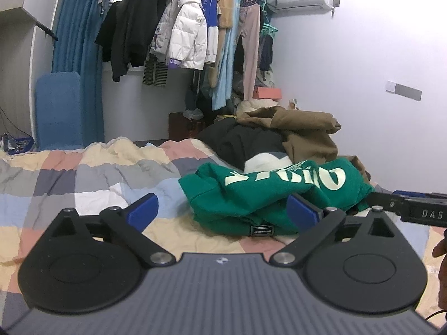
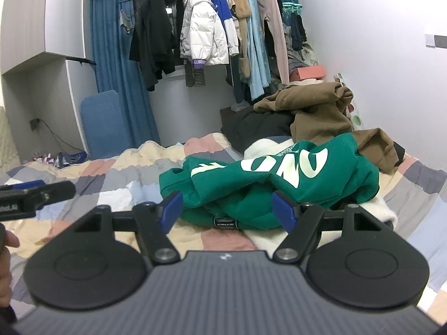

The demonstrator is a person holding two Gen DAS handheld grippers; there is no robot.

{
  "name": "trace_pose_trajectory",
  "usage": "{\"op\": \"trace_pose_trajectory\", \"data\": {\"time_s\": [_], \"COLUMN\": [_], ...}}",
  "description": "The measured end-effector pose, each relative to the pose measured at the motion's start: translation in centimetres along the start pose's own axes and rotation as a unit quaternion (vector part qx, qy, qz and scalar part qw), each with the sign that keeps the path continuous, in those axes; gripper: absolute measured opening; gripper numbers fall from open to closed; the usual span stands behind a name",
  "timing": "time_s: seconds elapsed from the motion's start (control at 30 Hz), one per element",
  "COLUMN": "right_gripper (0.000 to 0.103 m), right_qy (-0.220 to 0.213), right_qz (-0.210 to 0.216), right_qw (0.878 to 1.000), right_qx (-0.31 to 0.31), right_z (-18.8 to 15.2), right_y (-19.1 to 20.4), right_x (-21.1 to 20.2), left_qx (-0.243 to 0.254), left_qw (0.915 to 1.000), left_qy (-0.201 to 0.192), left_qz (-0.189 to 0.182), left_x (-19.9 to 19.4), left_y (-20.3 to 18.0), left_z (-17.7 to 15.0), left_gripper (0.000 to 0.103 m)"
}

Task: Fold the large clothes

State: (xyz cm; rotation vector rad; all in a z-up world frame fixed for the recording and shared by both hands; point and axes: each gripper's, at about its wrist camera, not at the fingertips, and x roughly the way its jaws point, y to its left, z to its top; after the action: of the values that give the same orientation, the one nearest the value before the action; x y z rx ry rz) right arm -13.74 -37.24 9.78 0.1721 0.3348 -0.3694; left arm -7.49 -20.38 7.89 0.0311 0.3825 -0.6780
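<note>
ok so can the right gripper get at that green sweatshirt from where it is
Probably yes. The right gripper is open, and the green sweatshirt lies crumpled on the checked bedspread straight ahead of its fingers. Nothing lies between them; the left gripper is off to the side.

"DAS" on right tongs [image 1: 427, 213]; big pale letters on green sweatshirt [image 1: 279, 192] upside down, unclear.
</note>
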Motion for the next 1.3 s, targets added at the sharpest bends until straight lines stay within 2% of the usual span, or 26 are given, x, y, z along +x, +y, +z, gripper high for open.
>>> {"op": "trace_pose_trajectory", "data": {"time_s": [0.17,0.2,0.23,0.27,0.3,0.47,0.5,0.6,1.3], "right_gripper": [0.073,0.076,0.081,0.092,0.099,0.100,0.103,0.103,0.103], "right_qy": [0.009,0.010,0.009,0.007,0.004,0.004,0.002,-0.003,0.008], "right_qz": [-0.001,-0.006,-0.009,-0.012,-0.015,-0.011,-0.014,-0.019,-0.021], "right_qw": [1.000,1.000,1.000,1.000,1.000,1.000,1.000,1.000,1.000], "right_qx": [-0.004,-0.006,-0.005,-0.003,-0.001,0.003,0.000,0.002,-0.009], "right_z": [0.2,0.3,0.3,0.4,0.4,0.3,0.3,0.4,0.1], "right_y": [0.1,0.1,0.0,-0.1,-0.2,-0.5,-0.4,-0.4,0.1], "right_x": [0.1,0.1,0.1,0.2,0.2,0.2,0.2,0.0,0.3], "left_qx": [-0.002,-0.002,0.000,0.006,0.012,0.010,0.016,0.022,0.010], "left_qw": [1.0000,1.0000,1.0000,0.9999,0.9998,0.9999,0.9998,0.9996,0.9997], "left_qy": [0.002,0.002,0.002,0.000,-0.005,-0.010,-0.010,-0.007,-0.001], "left_qz": [0.001,0.003,0.006,0.011,0.014,0.006,0.007,0.017,0.024], "left_x": [-0.1,-0.1,-0.1,-0.2,-0.3,-0.9,-0.9,-0.9,-0.7], "left_y": [-0.1,-0.2,-0.3,-0.4,-0.6,-0.8,-1.0,-1.5,-1.1], "left_z": [0.1,0.0,0.0,0.0,0.0,0.0,0.0,-0.1,0.0], "left_gripper": [0.102,0.102,0.102,0.102,0.102,0.103,0.103,0.103,0.103]}}
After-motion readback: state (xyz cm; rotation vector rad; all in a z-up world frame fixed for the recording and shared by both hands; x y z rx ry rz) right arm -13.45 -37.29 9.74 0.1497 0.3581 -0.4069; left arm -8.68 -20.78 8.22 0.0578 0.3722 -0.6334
